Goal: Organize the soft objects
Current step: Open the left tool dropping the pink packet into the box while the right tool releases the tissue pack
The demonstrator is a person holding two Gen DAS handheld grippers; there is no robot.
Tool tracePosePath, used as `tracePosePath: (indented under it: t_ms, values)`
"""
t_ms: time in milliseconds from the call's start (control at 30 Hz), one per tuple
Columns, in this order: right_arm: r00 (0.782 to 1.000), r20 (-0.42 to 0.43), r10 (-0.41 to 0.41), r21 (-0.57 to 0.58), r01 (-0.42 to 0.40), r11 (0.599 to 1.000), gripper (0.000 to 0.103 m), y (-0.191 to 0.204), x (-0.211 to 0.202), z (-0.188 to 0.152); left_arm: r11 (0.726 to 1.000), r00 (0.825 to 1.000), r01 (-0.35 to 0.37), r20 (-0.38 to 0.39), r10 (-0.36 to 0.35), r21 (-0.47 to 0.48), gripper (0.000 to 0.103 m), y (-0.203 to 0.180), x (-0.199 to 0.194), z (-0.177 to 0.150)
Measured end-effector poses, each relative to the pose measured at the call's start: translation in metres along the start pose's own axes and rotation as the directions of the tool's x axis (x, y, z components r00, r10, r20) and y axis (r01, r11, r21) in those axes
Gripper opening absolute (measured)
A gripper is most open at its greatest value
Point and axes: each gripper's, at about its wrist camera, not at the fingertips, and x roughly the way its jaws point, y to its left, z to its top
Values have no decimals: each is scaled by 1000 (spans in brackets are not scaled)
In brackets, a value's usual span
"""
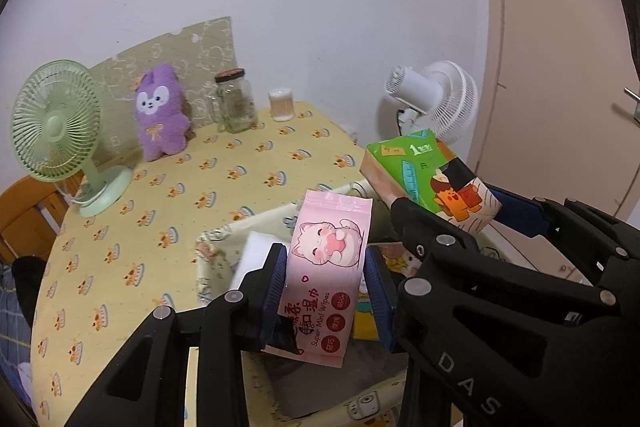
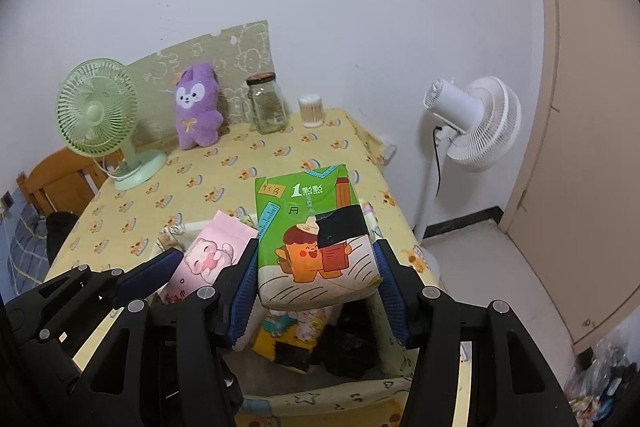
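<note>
My left gripper point(image 1: 326, 283) is shut on a pink wet-wipes pack point(image 1: 328, 267) with a cartoon cat, held above a fabric storage box point(image 1: 212, 247). My right gripper point(image 2: 316, 279) is shut on a green tissue pack point(image 2: 312, 235) and holds it above the same box point(image 2: 384, 351). The tissue pack also shows in the left wrist view point(image 1: 428, 175), to the right of the wipes. The wipes pack shows in the right wrist view point(image 2: 208, 255), to the left. A purple plush toy point(image 1: 160, 111) stands at the back of the table.
A green desk fan point(image 1: 60, 131), a glass jar point(image 1: 236, 99) and a cotton-swab tub point(image 1: 282, 105) stand along the back of the yellow tablecloth point(image 1: 160, 207). A white floor fan point(image 2: 476, 123) stands right of the table. The box holds a yellow pack point(image 2: 288, 339) and dark items.
</note>
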Motion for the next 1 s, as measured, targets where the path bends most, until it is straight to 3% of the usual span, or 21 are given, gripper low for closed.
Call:
tracePosePath:
  t_ms: [233,333,533,667,1000]
  values:
    - [1000,-28,-13,22,14,1000,58,-13,7,-8,999,998,43,-35,-43,16,42,-10,13,-4]
    - [999,-38,-16,32,17,999,58,-16,11,-10,998,997,57,-54,-56,16,60,-12,18,-5]
    - [999,-36,-9,33,10,999,58,-14,13,-11,998,998,47,-53,-45,30,73,-12,16,-5]
    - [999,-40,15,33,-14,999,58,-10,11,-14,998,998,4,-56,-1,58,80,-10,11,-8]
    - [996,-70,62,39,-59,997,58,3,13,-24,996,994,-38,-95,46,86,83,0,7,-19]
